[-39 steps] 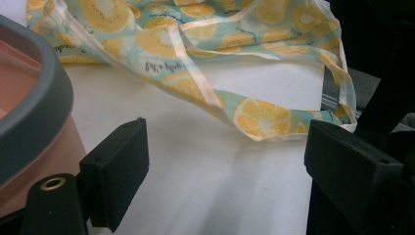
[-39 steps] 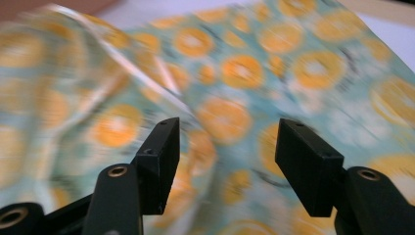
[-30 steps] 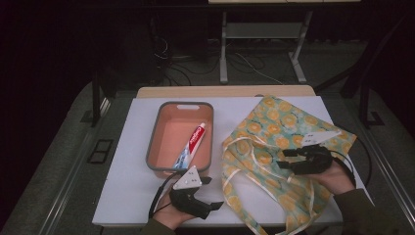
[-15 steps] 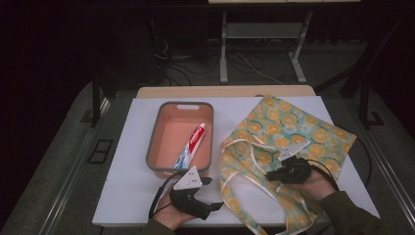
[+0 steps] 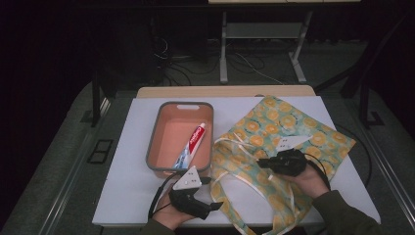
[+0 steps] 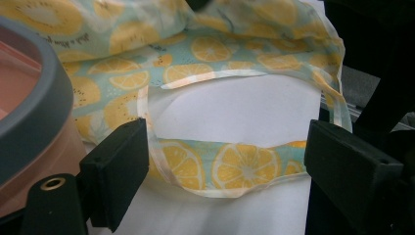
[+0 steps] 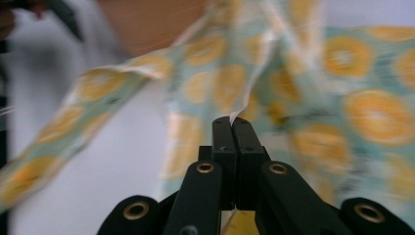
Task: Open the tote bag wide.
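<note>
Tote bag, lemon print, lies crumpled on the white table, right of the tray. From left I see the pink tray with a toothpaste tube inside, then my left gripper below it, jaws spread wide around a bag strap. My right gripper sits over the bag, jaws pressed together on a fabric edge.

Pretty dark room, black back wall, light falling mostly on the white table top. Wooden edge strip along the far side of it. Grey-green carpet floor around. Loose cables tangled on the floor behind, next to grey metal table legs of another desk. Dark stand leg at right.
</note>
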{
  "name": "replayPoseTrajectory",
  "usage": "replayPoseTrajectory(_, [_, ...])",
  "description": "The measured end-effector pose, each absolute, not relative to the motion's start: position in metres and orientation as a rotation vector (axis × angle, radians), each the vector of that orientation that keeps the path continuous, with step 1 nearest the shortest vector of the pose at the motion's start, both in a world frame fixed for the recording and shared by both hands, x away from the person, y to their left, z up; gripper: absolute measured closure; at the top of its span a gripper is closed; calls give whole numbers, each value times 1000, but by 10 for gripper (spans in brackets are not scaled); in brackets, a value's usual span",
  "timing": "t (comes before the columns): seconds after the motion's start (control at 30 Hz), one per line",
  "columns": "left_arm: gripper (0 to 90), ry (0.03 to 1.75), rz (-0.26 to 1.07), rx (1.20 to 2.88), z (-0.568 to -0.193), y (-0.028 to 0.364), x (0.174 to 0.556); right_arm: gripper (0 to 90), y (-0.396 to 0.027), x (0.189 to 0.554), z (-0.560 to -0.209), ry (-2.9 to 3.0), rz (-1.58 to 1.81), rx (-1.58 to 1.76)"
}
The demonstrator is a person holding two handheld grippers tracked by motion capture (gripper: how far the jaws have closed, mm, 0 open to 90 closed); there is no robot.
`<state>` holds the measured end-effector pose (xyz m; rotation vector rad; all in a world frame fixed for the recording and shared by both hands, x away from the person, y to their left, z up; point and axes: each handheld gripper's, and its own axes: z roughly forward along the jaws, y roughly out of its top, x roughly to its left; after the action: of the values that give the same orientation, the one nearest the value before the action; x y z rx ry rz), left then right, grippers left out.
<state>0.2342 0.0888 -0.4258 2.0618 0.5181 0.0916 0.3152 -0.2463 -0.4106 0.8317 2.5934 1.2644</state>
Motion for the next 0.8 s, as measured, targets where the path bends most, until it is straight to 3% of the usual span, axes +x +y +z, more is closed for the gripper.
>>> replayPoseTrajectory(0.43, [153,516,90,2064,-426,88,234,878,-293,347,-439,2516,981,1118])
replayPoseTrajectory(0.6, [154,514,90,2065,-426,88,234,761,-286,347,-442,2532,947,1108])
replayPoseTrajectory(0.8, [154,513,89,2065,-426,88,234,631,-288,339,-419,2476,1144,1095])
